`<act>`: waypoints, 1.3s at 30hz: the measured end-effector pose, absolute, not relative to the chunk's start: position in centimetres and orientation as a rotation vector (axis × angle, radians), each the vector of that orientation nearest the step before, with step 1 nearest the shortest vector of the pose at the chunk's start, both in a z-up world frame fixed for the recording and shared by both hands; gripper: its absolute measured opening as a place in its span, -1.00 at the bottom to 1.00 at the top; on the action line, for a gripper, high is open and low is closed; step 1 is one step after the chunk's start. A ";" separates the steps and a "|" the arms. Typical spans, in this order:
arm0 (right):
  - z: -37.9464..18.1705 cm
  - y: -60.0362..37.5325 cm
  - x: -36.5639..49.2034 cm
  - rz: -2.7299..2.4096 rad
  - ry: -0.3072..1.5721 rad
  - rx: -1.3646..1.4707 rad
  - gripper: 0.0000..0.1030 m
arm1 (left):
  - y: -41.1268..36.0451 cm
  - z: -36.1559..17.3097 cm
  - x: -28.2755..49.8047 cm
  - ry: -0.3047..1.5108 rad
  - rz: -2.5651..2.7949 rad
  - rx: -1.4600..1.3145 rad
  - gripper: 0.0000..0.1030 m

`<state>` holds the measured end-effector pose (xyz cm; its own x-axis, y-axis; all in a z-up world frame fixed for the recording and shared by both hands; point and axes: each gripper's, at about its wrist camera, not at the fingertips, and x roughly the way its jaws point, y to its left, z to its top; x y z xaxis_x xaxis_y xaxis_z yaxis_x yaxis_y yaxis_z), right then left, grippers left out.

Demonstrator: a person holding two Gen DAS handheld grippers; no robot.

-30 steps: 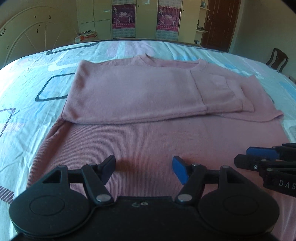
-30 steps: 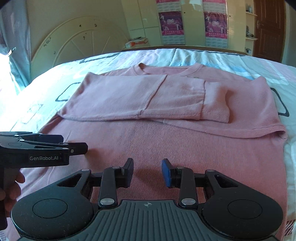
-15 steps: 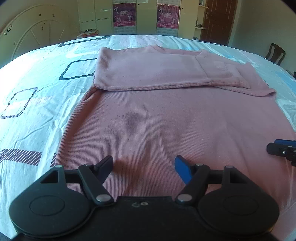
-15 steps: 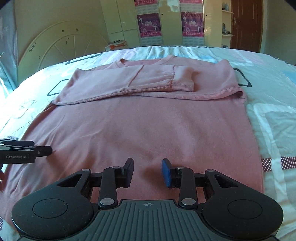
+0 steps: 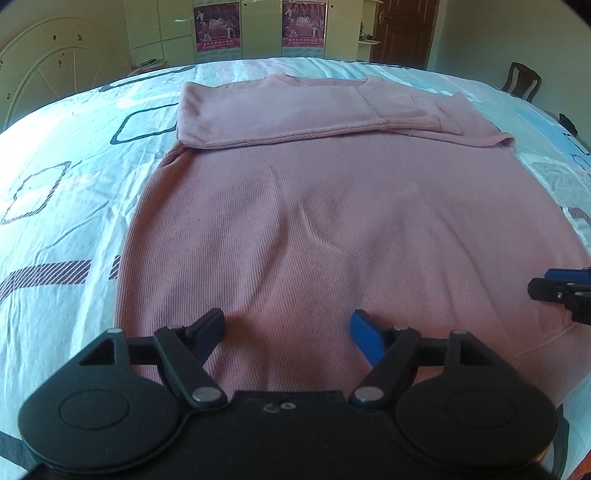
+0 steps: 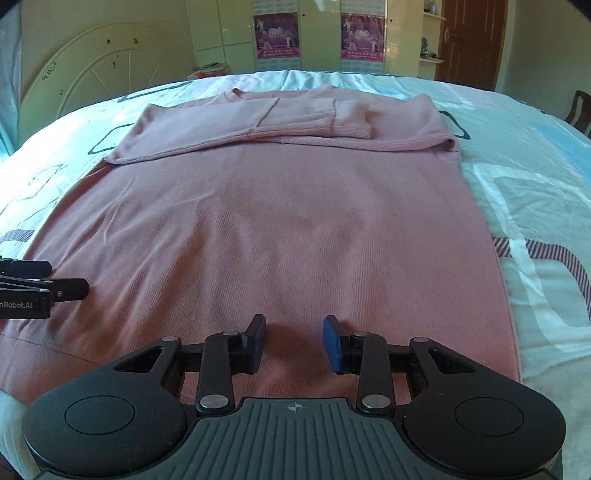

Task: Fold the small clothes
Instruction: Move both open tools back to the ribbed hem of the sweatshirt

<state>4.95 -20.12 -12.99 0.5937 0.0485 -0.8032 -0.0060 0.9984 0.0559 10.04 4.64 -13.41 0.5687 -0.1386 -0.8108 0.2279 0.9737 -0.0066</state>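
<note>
A pink ribbed sweater [image 5: 314,206] lies flat on the bed, neck at the far end, both sleeves folded across the chest. It also shows in the right wrist view [image 6: 273,221]. My left gripper [image 5: 288,328] is open and empty, low over the sweater's near hem on the left side. My right gripper [image 6: 294,341] is open and empty, over the near hem on the right side. The right gripper's tips show at the right edge of the left wrist view [image 5: 561,291]. The left gripper shows at the left edge of the right wrist view [image 6: 40,291].
The bed sheet [image 5: 55,206] is white and pale blue with dark square outlines. A curved cream headboard [image 6: 92,74] stands at the far left. Wardrobes with posters [image 6: 277,35], a brown door [image 6: 469,40] and a chair [image 5: 521,81] stand beyond the bed.
Both grippers have drawn back from the sweater's middle toward its near hem, staying open. More of the sweater's lower body is now in view.
</note>
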 end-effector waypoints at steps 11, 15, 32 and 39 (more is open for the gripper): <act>-11.6 -17.5 2.0 0.050 0.899 0.042 0.26 | 5.6 -12.7 7.8 0.926 -0.237 0.123 0.50; -12.8 -16.9 1.6 0.036 0.929 0.030 0.26 | 6.2 -13.4 7.0 0.938 -0.238 0.129 0.53; -11.6 -22.2 -1.1 -0.143 0.919 0.050 0.26 | 10.8 -12.4 5.4 0.932 -0.145 0.107 0.50; -11.7 -24.6 -2.1 -0.222 0.927 0.071 0.26 | 12.7 -12.8 4.5 0.977 -0.168 0.013 0.43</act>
